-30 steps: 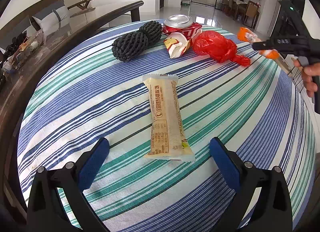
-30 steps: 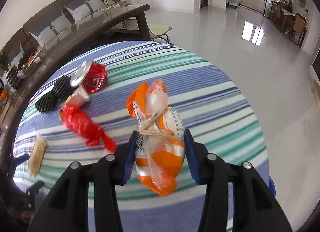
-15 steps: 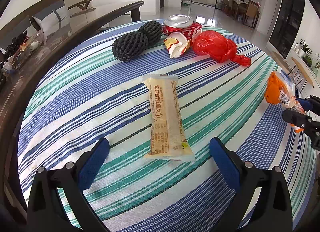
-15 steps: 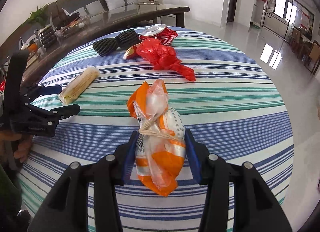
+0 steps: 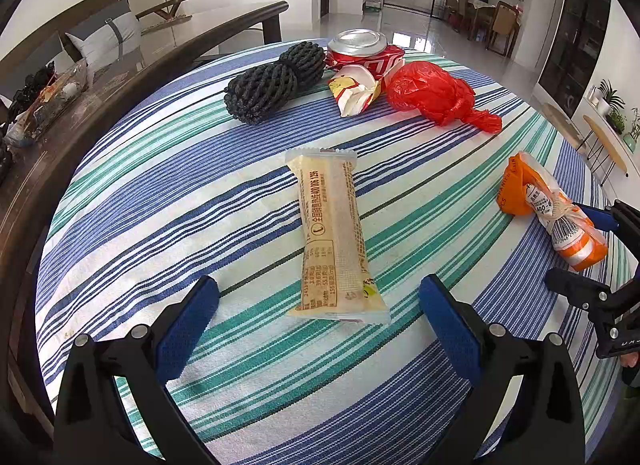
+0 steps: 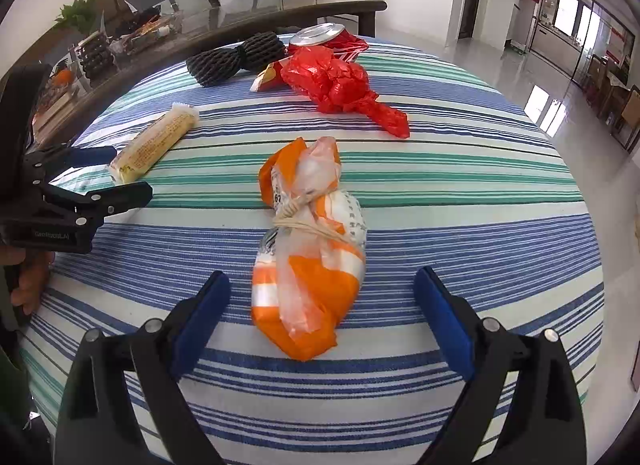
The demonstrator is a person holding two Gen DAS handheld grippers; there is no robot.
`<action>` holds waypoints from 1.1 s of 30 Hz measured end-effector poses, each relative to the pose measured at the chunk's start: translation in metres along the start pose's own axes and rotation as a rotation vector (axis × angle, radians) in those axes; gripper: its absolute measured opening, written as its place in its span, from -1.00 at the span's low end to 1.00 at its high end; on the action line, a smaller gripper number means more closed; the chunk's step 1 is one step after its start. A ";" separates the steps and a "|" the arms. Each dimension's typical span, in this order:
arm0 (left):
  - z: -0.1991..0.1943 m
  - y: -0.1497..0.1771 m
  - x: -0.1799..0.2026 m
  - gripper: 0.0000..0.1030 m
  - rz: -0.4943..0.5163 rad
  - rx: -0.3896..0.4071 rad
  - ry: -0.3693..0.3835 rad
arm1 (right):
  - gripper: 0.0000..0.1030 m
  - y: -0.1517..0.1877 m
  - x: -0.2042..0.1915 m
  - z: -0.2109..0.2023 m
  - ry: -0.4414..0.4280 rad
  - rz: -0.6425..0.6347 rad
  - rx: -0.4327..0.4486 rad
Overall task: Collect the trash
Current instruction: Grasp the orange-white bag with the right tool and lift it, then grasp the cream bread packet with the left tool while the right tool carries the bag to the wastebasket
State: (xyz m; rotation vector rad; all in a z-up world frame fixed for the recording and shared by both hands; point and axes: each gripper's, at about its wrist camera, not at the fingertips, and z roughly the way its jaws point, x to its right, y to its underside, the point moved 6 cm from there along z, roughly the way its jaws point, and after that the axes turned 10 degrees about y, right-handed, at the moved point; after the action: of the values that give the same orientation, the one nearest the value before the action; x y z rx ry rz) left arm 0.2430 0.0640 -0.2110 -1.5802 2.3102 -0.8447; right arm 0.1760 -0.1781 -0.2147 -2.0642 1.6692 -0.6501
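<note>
A: Right wrist view: the right gripper (image 6: 320, 321) has just been opening its jaws, and they now stand wide apart. The orange and white plastic bag (image 6: 310, 249), tied round the middle with string, lies on the striped tablecloth (image 6: 480, 193) between the blue pads (image 6: 444, 321), and neither pad touches it.

B: And the left wrist view shows the left gripper (image 5: 316, 325) spread wide too, nothing in it. The pale yellow snack wrapper (image 5: 334, 237) lies lengthwise just ahead of its fingertips, clear of both pads.

A: Far side of the table there is a cluster: the black foam fruit net (image 5: 276, 83), a crushed red can (image 5: 360, 51) behind it, a crumpled red and yellow paper wrapper (image 5: 354, 91), and a knotted red plastic bag (image 5: 436, 99) touching that wrapper.

B: From the left camera the orange bag sits well off to the right, near the cloth's edge, with the right gripper's fingers on either side of its near end.

A: A hand (image 6: 28, 277) shows at the left edge, holding the left gripper.
</note>
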 end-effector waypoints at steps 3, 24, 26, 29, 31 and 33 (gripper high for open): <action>0.000 0.000 0.000 0.92 0.000 0.000 0.000 | 0.78 0.000 -0.001 0.000 -0.002 0.000 0.000; -0.029 0.008 -0.034 0.91 -0.114 0.024 0.301 | 0.79 0.018 0.018 -0.020 -0.124 -0.028 -0.065; -0.026 0.006 -0.025 0.91 -0.072 -0.001 0.262 | 0.79 0.013 0.019 -0.021 -0.115 -0.030 -0.065; -0.019 -0.005 -0.007 0.91 -0.017 -0.018 0.215 | 0.79 -0.003 0.018 -0.023 -0.122 -0.016 -0.053; -0.011 -0.015 0.000 0.91 0.017 -0.039 0.161 | 0.79 -0.013 0.010 -0.017 -0.124 -0.049 -0.065; -0.003 -0.022 0.004 0.79 0.044 -0.060 0.108 | 0.78 -0.020 0.002 -0.007 -0.112 -0.083 -0.090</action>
State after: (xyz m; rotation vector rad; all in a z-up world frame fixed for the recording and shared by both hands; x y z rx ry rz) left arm 0.2568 0.0554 -0.1957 -1.5372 2.4577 -0.8792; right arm 0.1884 -0.1764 -0.1974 -2.1995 1.5839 -0.4831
